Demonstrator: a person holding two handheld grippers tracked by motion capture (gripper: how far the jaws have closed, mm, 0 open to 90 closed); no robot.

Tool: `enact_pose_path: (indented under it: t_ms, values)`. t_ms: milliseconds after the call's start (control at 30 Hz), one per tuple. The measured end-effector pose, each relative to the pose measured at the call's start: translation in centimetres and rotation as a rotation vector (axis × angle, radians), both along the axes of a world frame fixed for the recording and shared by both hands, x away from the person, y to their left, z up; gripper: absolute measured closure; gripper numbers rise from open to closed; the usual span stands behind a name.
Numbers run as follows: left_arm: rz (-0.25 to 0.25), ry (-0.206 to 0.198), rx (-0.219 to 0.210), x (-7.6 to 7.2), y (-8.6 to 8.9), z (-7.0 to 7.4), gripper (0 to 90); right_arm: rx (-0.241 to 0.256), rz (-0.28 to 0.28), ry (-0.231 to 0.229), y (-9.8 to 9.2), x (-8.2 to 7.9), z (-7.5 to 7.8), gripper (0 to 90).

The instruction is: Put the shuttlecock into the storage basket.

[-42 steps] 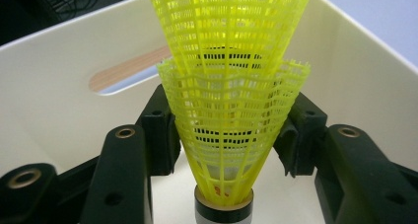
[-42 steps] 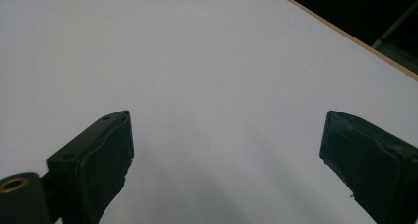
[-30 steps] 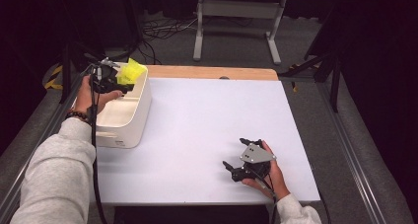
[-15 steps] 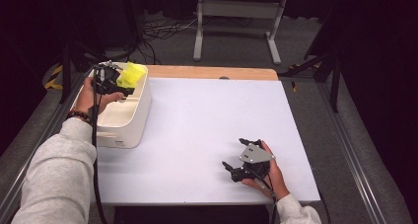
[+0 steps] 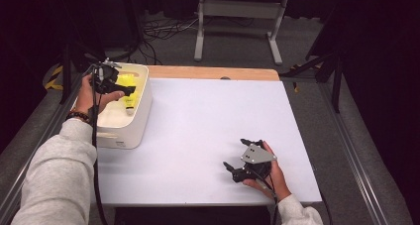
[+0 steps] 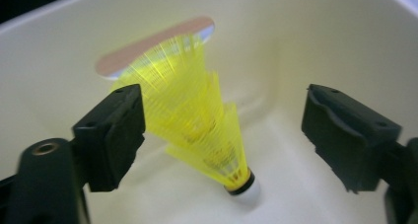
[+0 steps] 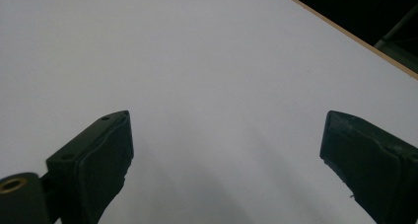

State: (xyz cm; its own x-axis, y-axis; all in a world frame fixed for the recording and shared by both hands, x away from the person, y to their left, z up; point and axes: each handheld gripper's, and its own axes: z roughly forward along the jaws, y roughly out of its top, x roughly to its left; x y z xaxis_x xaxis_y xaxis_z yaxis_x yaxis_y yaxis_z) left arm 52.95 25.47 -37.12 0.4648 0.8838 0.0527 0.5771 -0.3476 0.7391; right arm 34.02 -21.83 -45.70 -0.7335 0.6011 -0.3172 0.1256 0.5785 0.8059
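Observation:
A yellow plastic shuttlecock (image 6: 197, 120) with a white cork tip lies inside the cream bin (image 6: 305, 41), tip toward the camera. My left gripper (image 6: 224, 120) stands open around it; its skirt lies close by the left jaw and well apart from the right one. In the high view, the left gripper (image 5: 121, 87) hovers over the far part of the bin (image 5: 119, 136) at the table's left, with the shuttlecock (image 5: 130, 100) under it. My right gripper (image 5: 236, 168) rests open near the front right of the table, and in its own view the right gripper (image 7: 224, 140) has nothing between its jaws.
The white table top (image 5: 213, 111) has a wooden strip (image 5: 213, 73) along its far edge. An oval handle slot (image 6: 157, 44) pierces the bin's far wall. A cable (image 5: 94, 150) trails from the left gripper along the grey sleeve. Metal stand legs (image 5: 237, 17) are on the floor beyond.
The shuttlecock, held up at the left gripper's jaws above the bin's far edge before, now lies down inside the bin with the jaws open. The right gripper has stayed put.

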Motion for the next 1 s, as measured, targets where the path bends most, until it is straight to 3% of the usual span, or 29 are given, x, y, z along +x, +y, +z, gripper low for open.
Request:
enact_pose_path:
  t_ms: [67,233,433,667,1000]
  values:
    - [-0.012,-0.031,-0.025,-0.2,0.1,0.3,16.5,0.0,0.001,0.0,0.0,0.0,0.0,6.6]
    - [-0.025,-0.109,-0.019,-0.9,-0.2,1.2,14.0,0.002,-0.003,0.0,-0.1,0.0,0.1,6.6]
    - [-0.064,-0.164,0.021,-1.9,-0.6,2.2,13.7,0.0,0.0,-0.002,-0.1,-0.1,0.1,6.7]
    - [-0.077,-0.249,-0.008,-3.4,-0.6,3.3,14.8,0.002,0.0,-0.006,-0.1,-0.2,0.3,6.6]
    - [-0.116,-0.307,-0.038,-4.9,-0.8,3.6,13.7,0.008,0.002,-0.015,0.0,-0.3,0.4,6.7]
